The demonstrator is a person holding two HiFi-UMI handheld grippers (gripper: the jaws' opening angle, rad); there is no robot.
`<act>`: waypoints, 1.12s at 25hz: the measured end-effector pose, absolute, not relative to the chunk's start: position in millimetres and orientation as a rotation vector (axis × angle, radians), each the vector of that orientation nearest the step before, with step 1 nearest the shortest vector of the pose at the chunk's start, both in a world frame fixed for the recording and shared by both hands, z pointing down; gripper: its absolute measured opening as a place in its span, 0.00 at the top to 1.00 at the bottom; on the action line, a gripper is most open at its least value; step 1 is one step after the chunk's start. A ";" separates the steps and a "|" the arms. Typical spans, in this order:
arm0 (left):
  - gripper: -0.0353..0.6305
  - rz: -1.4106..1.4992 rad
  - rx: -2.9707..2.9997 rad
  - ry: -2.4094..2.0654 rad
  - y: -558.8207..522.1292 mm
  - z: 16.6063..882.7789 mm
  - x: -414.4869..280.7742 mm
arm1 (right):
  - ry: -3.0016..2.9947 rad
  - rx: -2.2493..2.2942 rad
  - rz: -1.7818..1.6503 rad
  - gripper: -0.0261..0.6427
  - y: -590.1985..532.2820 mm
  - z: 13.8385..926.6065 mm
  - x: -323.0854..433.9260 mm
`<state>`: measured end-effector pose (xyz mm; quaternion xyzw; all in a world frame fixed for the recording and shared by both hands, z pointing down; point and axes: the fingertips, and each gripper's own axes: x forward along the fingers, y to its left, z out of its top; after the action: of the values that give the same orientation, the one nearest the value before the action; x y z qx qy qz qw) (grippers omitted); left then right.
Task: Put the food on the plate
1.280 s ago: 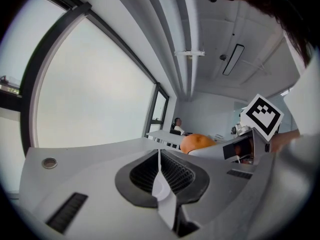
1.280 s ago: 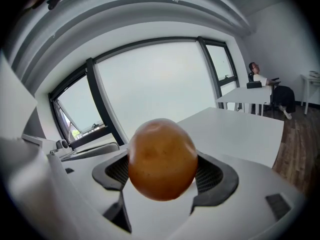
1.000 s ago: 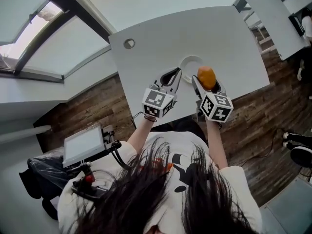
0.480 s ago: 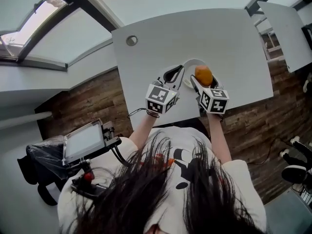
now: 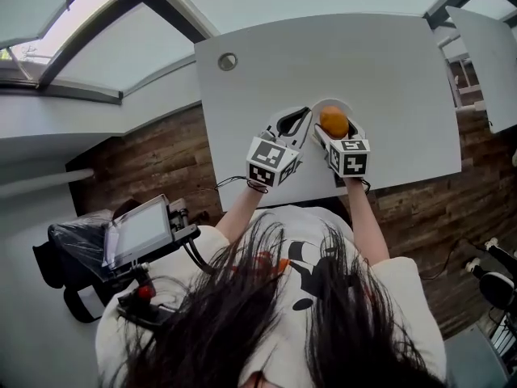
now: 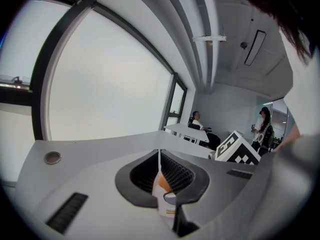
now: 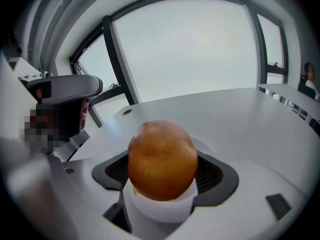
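Observation:
A round orange-brown food item [image 5: 334, 121] [image 7: 162, 159] sits between the pads of my right gripper [image 5: 336, 131], which is shut on it. It hangs over the near part of the white plate [image 5: 321, 103], whose rim [image 7: 203, 144] shows just behind the food. My left gripper [image 5: 300, 115] [image 6: 159, 153] hovers beside the plate's left edge; its fingertips meet and nothing is held between them. Both grippers are above the white table [image 5: 380, 63], close to its near edge.
A round cable grommet [image 5: 227, 61] [image 6: 52, 157] sits at the table's far left corner. Another white table [image 5: 493, 47] stands to the right over wooden floor. A tablet on a stand [image 5: 141, 231] is at my left. Two people [image 6: 199, 125] are at the room's far end.
My right gripper has carried the food leftward and away from me, from beside the plate to over its near part. The left gripper has kept its place beside the plate.

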<state>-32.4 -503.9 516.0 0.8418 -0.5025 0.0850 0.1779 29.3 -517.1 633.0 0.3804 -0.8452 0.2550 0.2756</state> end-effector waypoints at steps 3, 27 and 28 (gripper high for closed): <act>0.94 0.244 2.376 -1.425 -503.9 516.7 -33.4 | -2.235 1.012 0.637 0.39 -519.2 641.3 31.3; 0.94 0.246 2.339 -1.479 -509.6 518.9 -45.3 | -2.148 0.945 0.492 0.39 -516.8 656.5 27.1; 0.94 0.247 2.337 -1.480 -509.7 519.3 -46.0 | -2.151 0.944 0.496 0.39 -516.1 656.7 26.9</act>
<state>-46.0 -509.7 519.3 0.8276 -0.5240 0.0876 0.1812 26.9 -516.1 656.7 0.3665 -0.8352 0.1927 0.3619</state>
